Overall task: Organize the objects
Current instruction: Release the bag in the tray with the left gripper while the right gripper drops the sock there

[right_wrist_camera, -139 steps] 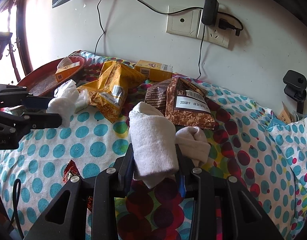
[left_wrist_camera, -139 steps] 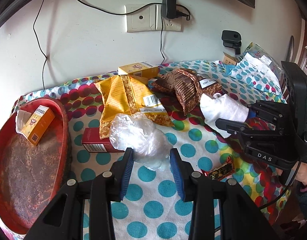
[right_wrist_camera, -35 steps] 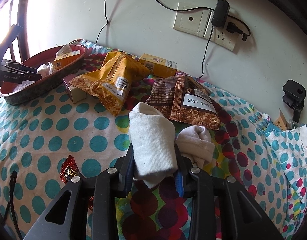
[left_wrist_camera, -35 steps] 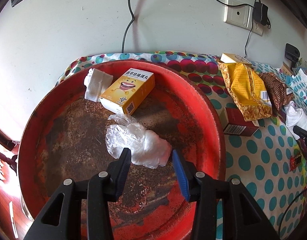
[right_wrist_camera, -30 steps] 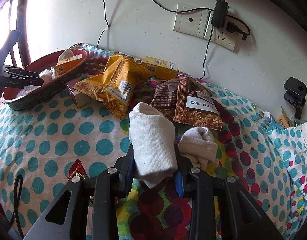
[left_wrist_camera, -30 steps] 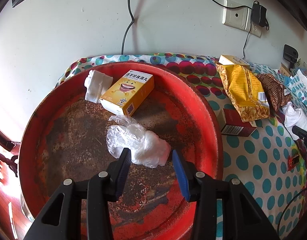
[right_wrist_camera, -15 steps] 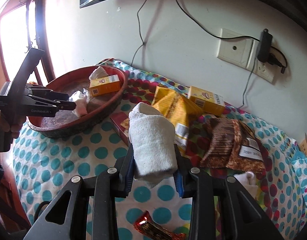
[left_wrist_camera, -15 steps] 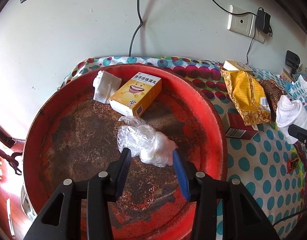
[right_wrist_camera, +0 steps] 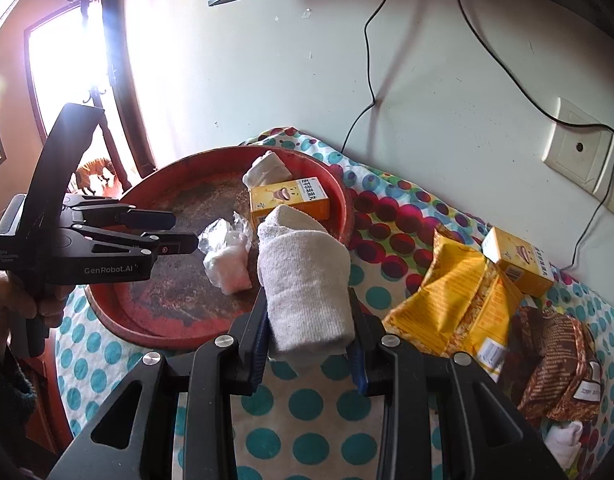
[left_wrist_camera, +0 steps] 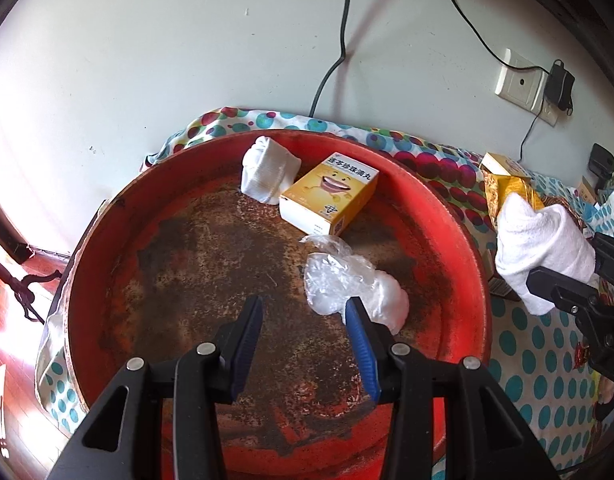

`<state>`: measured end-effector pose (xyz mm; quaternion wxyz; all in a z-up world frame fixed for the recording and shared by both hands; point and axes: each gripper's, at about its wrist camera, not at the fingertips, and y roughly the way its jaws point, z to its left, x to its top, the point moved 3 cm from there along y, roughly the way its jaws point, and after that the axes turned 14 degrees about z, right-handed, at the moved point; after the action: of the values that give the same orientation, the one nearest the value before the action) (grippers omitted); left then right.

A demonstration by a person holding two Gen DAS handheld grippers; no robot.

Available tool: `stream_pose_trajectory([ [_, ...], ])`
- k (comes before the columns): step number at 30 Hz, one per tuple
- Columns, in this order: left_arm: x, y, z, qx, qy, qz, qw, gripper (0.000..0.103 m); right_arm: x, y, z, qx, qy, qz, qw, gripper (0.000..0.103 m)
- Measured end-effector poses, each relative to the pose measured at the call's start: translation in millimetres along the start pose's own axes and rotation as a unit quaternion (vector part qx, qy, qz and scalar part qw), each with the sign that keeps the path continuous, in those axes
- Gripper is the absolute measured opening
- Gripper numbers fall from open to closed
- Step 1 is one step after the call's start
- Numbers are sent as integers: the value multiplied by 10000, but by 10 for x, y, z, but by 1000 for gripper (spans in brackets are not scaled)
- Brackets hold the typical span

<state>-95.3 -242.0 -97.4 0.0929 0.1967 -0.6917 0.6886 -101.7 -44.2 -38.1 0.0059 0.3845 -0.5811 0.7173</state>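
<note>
Right claw point(right_wrist_camera: 307, 330): clamped tight on the rolled white terry sock point(right_wrist_camera: 305, 280), pads at its lower half, roll standing upright out of the jaws. It hangs over the polka-dot cloth-covered surface point(right_wrist_camera: 307, 404), just short of the near-right rim of the round red rusty metal tray point(right_wrist_camera: 155, 330).

Sock is soft, light, compressible; the grip squeezes it, so no slip risk, and it should drop without bouncing. My read: place it in the bare tray floor near the rim.

Left claw point(left_wrist_camera: 303, 328): jaws about half open, nothing between them, over the tray's floor. The crumpled clear plastic bag point(left_wrist_camera: 347, 284) lies free on the tray, just right of the right pad. Very light, slippery film; likely to cling or shift if brushed.

Farther in, at the tray's far edge: yellow cardboard medicine box point(left_wrist_camera: 329, 198) flat, touching a second folded white sock point(left_wrist_camera: 267, 172).

Outside the tray, toward the far right of the surface: yellow foil snack bag point(right_wrist_camera: 459, 300), brown foil snack bag point(right_wrist_camera: 555, 344), second small yellow box point(right_wrist_camera: 519, 266) by the wall.
</note>
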Motion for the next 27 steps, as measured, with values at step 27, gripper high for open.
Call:
stream_pose_trajectory([
  [27,5,44,214,-148,-382,47,9991,44,552,813,233,-107,-27,689,9976,32],
])
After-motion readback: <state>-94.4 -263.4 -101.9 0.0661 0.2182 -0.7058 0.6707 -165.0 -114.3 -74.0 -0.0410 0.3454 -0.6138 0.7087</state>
